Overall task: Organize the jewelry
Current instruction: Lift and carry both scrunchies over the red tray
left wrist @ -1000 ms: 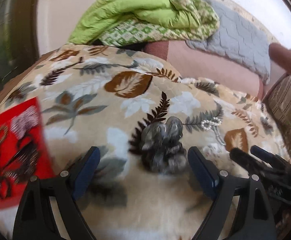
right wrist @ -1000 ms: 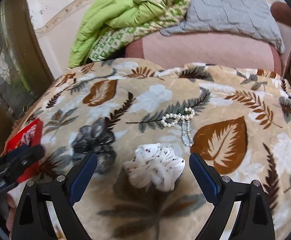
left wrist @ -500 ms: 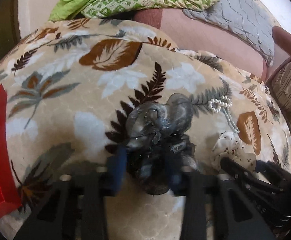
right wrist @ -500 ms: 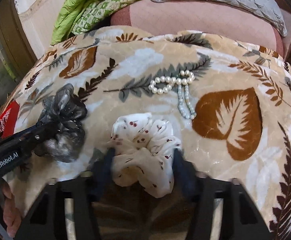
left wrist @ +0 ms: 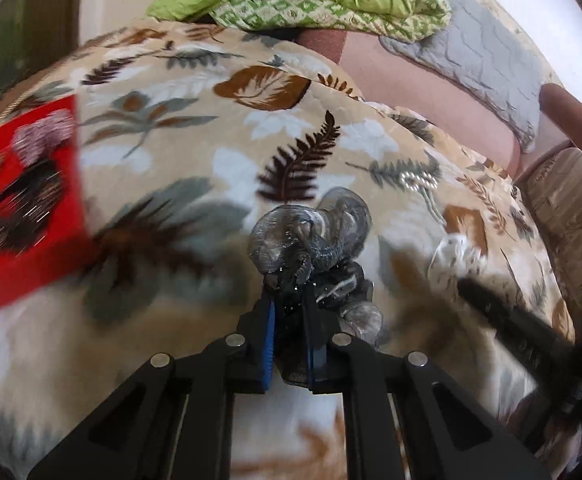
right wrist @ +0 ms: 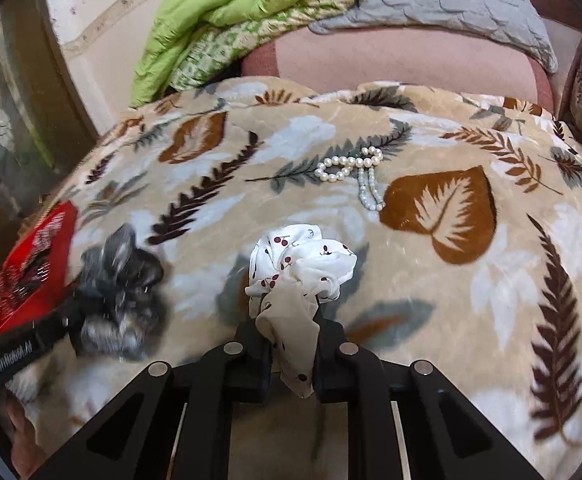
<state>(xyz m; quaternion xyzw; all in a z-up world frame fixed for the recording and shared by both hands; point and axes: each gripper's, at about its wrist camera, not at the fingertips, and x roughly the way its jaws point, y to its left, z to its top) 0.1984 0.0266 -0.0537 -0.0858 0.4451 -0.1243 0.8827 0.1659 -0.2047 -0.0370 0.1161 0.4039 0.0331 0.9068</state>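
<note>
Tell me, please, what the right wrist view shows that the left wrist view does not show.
Only the right wrist view shows the right gripper shut on the white scrunchie, and a hand at bottom left.

Only the left wrist view shows the left gripper clamping the grey scrunchie from behind.

Both show the pearl necklace, the red box and the leaf-print blanket.
</note>
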